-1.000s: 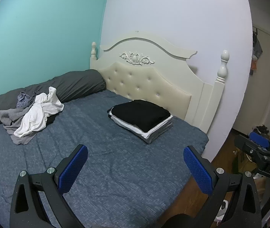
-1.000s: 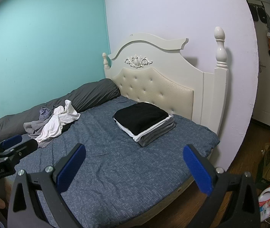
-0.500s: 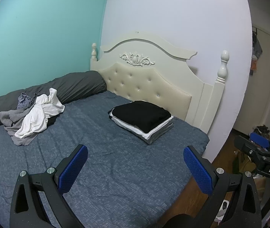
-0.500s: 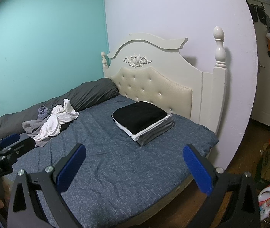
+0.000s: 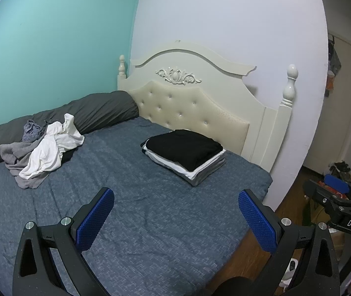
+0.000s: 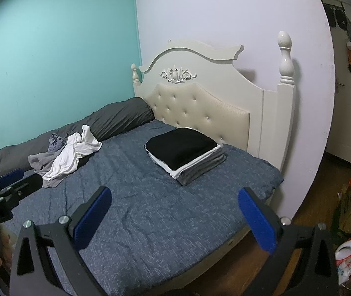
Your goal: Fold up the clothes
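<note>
My left gripper (image 5: 175, 215) hangs above the blue bedspread (image 5: 150, 222), jaws wide apart, holding nothing. A folded stack (image 5: 185, 155), black on top, sits near the headboard (image 5: 190, 103). A rumpled pile of clothes (image 5: 42, 153) lies against the grey bolster (image 5: 96, 111).

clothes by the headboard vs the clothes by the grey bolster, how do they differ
The stack by the headboard is folded flat and squared, black on top; the pile by the bolster is crumpled and loose, white on top. The stack lies nearer the bed's right edge, the pile nearer the teal wall. Both rest on the bed.

"DAS" on the right claw (image 5: 340, 194)
</note>
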